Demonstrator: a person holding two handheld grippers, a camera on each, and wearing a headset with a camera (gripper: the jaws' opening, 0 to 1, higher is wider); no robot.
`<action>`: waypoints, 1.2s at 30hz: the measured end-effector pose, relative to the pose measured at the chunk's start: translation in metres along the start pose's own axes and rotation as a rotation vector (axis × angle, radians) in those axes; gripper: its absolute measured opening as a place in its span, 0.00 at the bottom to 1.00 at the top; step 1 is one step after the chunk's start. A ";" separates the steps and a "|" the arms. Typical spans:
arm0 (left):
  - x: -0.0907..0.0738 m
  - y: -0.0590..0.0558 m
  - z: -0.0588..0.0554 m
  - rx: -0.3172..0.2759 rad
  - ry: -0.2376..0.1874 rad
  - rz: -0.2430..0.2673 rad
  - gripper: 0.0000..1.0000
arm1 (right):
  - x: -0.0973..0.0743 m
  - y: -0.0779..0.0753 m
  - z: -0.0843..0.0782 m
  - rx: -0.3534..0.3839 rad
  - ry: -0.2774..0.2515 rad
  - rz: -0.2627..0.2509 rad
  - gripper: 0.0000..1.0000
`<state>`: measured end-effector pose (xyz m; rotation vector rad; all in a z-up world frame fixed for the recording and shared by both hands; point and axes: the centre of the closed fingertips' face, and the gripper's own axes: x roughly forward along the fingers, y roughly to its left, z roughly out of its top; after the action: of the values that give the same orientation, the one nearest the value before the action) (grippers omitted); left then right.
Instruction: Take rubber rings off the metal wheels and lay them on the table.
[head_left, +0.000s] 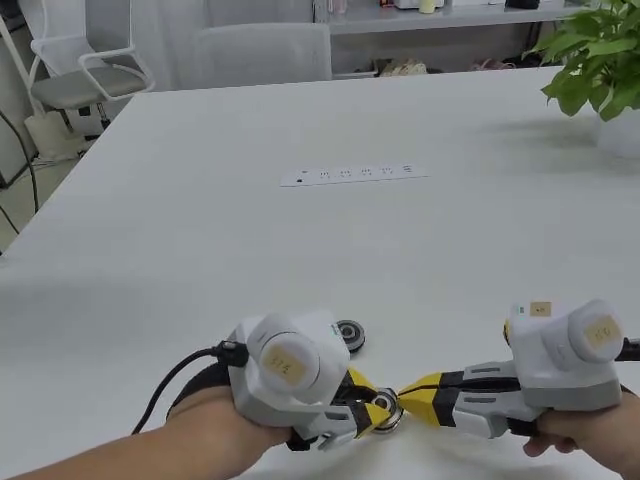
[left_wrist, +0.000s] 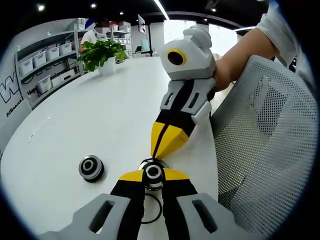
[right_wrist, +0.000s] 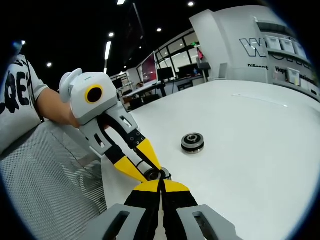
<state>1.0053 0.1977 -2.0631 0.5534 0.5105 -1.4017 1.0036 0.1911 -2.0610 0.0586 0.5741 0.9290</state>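
White table (head_left: 200, 230) is used as the working surface. At its near edge the left gripper (left_wrist: 152, 177) is clamped on a small metal wheel (left_wrist: 153, 172), with one jaw at each side. The right gripper (right_wrist: 161, 184) is brought to the same wheel from the opposite side. Its jaws are pressed together at the rim, where a rubber ring is probably pinched, but this is too small to be confirmed. Under the left jaws a thin black loop (left_wrist: 160, 205) is seen. It cannot be told if it is a ring fully taken off or only half pulled. A little farther a second wheel (head_left: 349, 333) is lying with its ring on, so the task is judged as early. Beyond, a power strip (head_left: 352, 175) and a plant (head_left: 595, 60) are seen.
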 end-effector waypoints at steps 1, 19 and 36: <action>0.000 0.000 0.000 0.000 0.000 0.000 0.07 | 0.000 0.000 0.000 0.000 -0.001 0.001 0.00; 0.000 0.000 0.000 0.005 -0.001 -0.002 0.07 | 0.001 0.005 0.003 0.011 -0.014 0.023 0.00; 0.001 -0.001 0.001 0.001 -0.004 0.002 0.07 | 0.002 0.009 0.004 0.006 -0.030 0.048 0.00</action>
<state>1.0049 0.1965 -2.0629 0.5521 0.5062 -1.4011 0.9997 0.1986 -2.0559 0.0919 0.5501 0.9715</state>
